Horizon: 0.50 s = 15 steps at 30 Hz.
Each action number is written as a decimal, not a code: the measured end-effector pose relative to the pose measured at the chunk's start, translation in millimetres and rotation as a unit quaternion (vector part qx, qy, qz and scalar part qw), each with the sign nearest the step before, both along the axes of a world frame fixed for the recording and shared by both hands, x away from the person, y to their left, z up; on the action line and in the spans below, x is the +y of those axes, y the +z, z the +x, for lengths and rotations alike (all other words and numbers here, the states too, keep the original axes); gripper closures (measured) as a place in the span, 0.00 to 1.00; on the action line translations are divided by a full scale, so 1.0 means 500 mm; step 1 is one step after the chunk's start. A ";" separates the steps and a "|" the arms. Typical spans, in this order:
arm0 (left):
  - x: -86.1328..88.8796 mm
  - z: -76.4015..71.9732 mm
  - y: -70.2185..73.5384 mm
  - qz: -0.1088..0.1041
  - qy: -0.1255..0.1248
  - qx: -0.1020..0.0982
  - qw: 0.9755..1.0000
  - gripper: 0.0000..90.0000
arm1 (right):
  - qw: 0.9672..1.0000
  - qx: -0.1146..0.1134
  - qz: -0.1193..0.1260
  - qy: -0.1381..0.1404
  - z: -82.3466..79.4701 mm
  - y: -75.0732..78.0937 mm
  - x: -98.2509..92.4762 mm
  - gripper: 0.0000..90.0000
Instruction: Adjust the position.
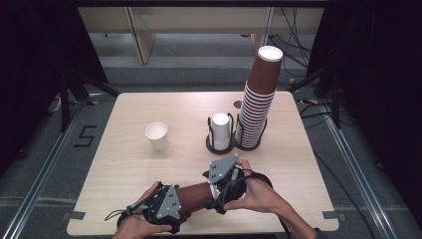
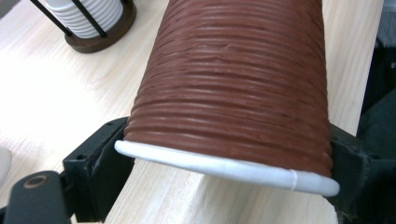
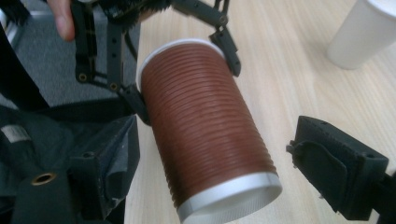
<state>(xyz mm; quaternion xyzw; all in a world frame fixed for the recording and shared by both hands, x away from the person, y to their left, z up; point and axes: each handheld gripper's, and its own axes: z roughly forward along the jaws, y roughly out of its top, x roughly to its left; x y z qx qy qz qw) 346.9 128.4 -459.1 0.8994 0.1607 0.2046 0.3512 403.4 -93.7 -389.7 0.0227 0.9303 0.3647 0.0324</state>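
Near the table's (image 1: pixel 149 102) front edge, the cup stack (image 1: pixel 195 197) is clamped by the left tool (image 1: pixel 175 211); right tool (image 1: pixel 219 195) gaping around its base, so pulling should be straight.

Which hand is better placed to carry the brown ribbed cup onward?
Left. The left tongs clamp the brown cup just behind its white rim, while the right tongs stand open around its base end, pads clear of it.

Left hand-held gripper (image 1: pixel 181 206) clamped, right hand-held gripper (image 1: pixel 211 191) spread wide, tips facing.
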 end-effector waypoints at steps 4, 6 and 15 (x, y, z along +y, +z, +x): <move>-0.004 -0.001 0.008 0.018 -0.015 0.001 1.000 0.14 | 1.000 -0.008 -0.018 0.014 0.000 -0.005 0.012 0.18; -0.007 0.000 0.012 0.025 -0.016 0.002 1.000 0.14 | 0.999 -0.011 -0.028 0.019 -0.002 -0.009 0.018 0.18; -0.017 0.000 0.030 0.043 -0.034 -0.002 0.998 0.14 | 0.997 -0.014 -0.055 0.049 -0.004 -0.036 0.039 0.18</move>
